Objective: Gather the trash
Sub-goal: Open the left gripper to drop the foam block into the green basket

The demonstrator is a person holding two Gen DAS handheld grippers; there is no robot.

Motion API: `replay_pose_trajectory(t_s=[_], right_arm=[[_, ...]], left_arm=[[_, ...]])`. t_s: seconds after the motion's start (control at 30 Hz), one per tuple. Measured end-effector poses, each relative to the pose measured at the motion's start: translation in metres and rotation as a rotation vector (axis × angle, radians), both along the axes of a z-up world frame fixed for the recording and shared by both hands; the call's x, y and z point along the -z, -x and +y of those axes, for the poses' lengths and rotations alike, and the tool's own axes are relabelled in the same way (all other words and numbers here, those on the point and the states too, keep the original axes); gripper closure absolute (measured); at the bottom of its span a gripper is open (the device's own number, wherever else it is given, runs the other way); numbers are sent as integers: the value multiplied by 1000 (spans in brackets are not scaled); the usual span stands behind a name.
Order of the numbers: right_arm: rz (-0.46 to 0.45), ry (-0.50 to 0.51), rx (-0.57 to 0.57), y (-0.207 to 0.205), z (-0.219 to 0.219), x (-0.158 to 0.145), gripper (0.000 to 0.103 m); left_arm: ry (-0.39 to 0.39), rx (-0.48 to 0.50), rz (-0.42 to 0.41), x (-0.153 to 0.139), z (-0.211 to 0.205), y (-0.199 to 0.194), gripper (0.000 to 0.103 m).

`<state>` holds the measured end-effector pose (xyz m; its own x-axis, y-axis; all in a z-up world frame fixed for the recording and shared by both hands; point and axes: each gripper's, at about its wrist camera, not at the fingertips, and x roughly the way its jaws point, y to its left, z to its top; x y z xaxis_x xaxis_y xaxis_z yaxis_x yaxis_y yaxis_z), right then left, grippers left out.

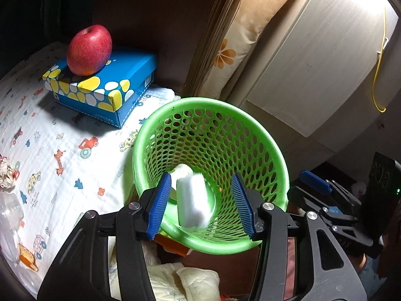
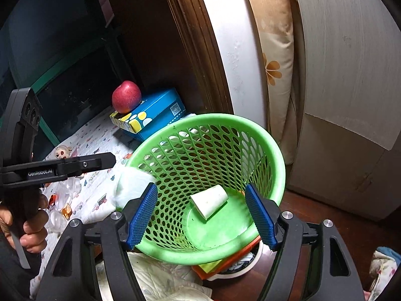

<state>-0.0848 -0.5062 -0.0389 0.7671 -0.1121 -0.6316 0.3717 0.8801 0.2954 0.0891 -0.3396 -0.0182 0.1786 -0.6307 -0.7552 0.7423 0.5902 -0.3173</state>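
Broadly, a bed sheet (image 1: 62, 130) printed with small cars and animals fills the left side of the left wrist view, with a pale cabinet (image 1: 313, 57) and a flowered pillow (image 1: 240, 40) standing to the right. Next in size, the green basket (image 1: 273, 150) with its perforated wall sits just beside the edge of the sheet, tilted toward both cameras. On the sheet behind it rests a blue box (image 1: 125, 80) with yellow and white spots, and 1 red apple (image 1: 89, 49) sits on its lid. Both tongs stand apart: the left gripper (image 1: 201, 205) gapes over the basket mouth with nothing clamped, and the right gripper (image 2: 204, 215) gapes likewise in front of the basket. A white wad (image 1: 191, 202), blurred, hangs between the left fingers over the basket's inside, touching neither pad as far as can be told. Down on the basket floor lies 1 white paper cup (image 2: 209, 200) on its side. More crumpled trash (image 1: 6, 173) lies at the far left edge of the sheet.
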Motion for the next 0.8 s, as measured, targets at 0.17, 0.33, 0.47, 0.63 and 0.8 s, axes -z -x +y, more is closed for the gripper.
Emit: replay_pose_trajectory(t_s=[0.17, 0.33, 0.47, 0.63, 0.8], right_arm=[[-11, 4, -15, -2, 8, -4, 33], [-29, 6, -42, -9, 22, -11, 31], [-38, 14, -81, -16, 40, -17, 30], [-50, 20, -143, -29, 65, -22, 27], [-52, 25, -215, -45, 92, -25, 27]], left_arm=[[9, -39, -16, -6, 18, -3, 53], [-8, -104, -58, -15, 50, -3, 53], [-24, -174, -93, -21, 83, -1, 53], [-46, -280, -123, -23, 129, 1, 52], [-66, -406, -129, -19, 181, -1, 47]])
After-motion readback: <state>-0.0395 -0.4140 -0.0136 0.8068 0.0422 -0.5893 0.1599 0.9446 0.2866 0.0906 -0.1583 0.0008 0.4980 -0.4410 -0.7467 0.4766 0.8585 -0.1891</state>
